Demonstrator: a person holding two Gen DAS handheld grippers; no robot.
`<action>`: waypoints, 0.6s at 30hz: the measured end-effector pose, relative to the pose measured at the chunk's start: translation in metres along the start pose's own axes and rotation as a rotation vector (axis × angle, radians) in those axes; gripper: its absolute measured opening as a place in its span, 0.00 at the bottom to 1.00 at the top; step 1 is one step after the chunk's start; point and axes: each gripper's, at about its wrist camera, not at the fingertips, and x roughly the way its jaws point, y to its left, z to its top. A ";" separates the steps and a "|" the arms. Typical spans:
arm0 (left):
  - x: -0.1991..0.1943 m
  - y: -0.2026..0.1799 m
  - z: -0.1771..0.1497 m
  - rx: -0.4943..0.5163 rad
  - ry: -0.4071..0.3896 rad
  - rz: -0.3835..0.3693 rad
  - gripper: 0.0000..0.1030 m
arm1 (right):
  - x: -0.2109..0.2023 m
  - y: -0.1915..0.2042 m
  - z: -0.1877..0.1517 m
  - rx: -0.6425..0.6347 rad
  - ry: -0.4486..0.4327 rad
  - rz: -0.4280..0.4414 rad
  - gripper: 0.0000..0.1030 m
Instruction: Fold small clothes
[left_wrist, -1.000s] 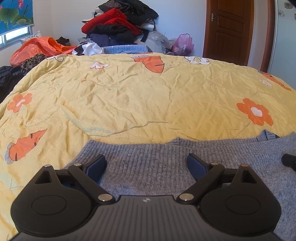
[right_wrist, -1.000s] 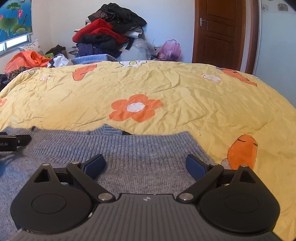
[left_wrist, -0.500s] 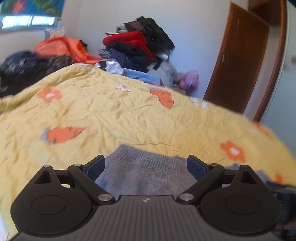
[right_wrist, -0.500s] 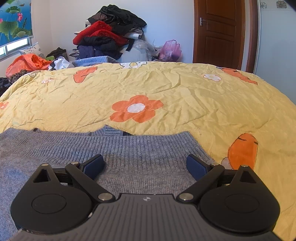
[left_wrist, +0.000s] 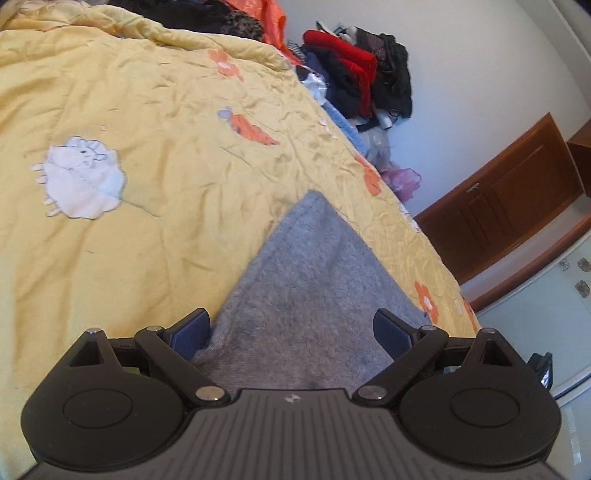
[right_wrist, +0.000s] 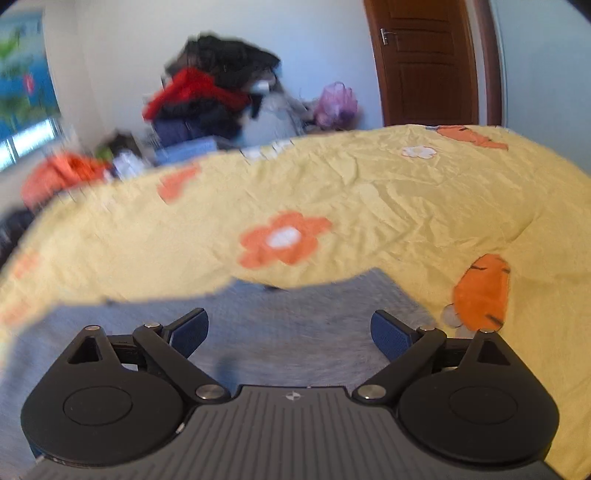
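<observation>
Left gripper (left_wrist: 291, 332) spread wide, right gripper (right_wrist: 290, 332) wide, grey sweater (left_wrist: 310, 280) beneath

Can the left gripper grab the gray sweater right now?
Probably yes. The left gripper is open, and the gray sweater lies right between its fingers on the yellow quilt. Nothing is in the way.

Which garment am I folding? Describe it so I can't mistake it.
Start at the yellow quilt with orange flowers. The grey sweater lies flat on its near part, right ahead of both open grippers. It is the only plain grey knit; the other clothes sit heaped by the far wall.
</observation>
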 end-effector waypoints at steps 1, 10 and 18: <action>0.001 -0.001 -0.002 -0.004 0.000 -0.004 0.93 | -0.010 0.003 0.002 0.031 -0.007 0.052 0.94; -0.041 0.004 -0.024 -0.075 -0.079 0.013 0.93 | -0.068 0.049 -0.008 -0.084 -0.012 0.264 0.96; -0.040 0.020 -0.028 -0.177 -0.008 0.013 0.93 | -0.073 0.069 -0.015 -0.089 0.040 0.318 0.96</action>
